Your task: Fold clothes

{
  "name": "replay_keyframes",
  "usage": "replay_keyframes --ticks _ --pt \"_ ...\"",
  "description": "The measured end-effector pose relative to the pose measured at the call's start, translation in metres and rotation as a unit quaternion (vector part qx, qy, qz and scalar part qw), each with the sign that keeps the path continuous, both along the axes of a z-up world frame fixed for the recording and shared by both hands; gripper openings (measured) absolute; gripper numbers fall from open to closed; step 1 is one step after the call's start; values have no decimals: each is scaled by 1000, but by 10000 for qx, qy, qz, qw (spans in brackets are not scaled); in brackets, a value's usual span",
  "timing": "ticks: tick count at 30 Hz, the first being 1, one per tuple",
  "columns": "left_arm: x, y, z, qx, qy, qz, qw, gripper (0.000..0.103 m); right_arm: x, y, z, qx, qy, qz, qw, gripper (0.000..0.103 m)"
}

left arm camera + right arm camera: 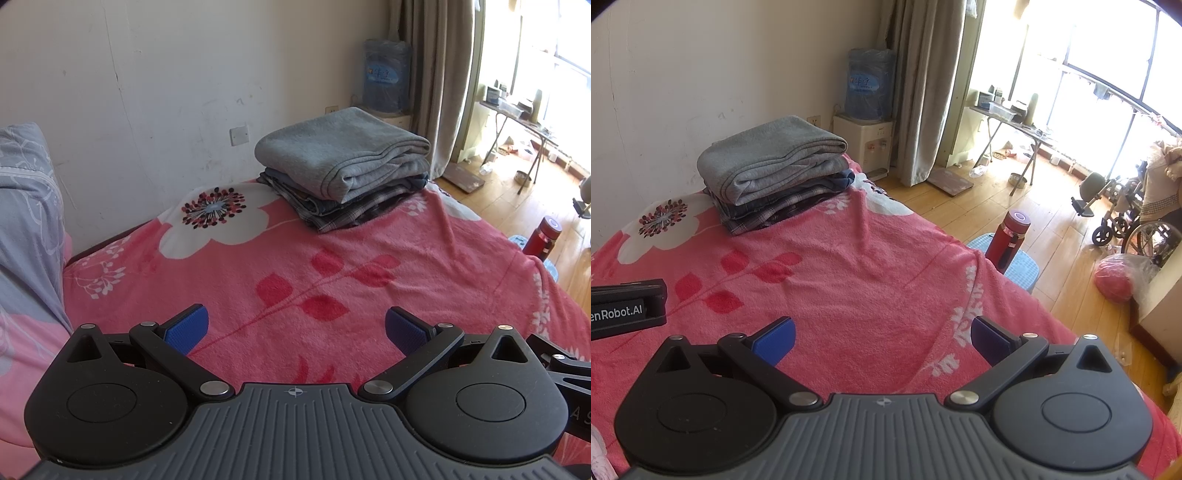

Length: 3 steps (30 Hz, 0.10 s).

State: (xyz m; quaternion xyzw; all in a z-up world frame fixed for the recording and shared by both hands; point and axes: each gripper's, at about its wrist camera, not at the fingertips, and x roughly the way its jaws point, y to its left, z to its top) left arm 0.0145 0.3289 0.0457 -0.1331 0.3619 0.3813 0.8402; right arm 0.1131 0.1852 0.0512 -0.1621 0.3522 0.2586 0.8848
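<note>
Both tools — left tool [295, 328], right tool [882, 334] — hover released over the pink bedspread [295, 258]; folded clothes stack [343, 170] upper centre. Fetch the next garment, lay it flat.

Folded grey garment [341, 155] covering most of the stacked clothes [347, 206] at the bed's far edge; label on water jug [870, 85] unreadable.

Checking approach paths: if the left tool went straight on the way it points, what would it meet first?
Probably the pink blanket ahead of the open left tool, since the view tilts down at the bed. On a flatter course it would reach the folded stack; depth is unclear.
</note>
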Motion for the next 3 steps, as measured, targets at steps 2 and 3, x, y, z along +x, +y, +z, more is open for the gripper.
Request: replay_keyframes --ticks 2,3 --pt "0 0 0 -5 4 6 10000 103 1 0 0 4 3 -7 10000 103" --pt "0 0 0 -11 10 12 10000 103 1 0 0 2 9 -9 10000 103"
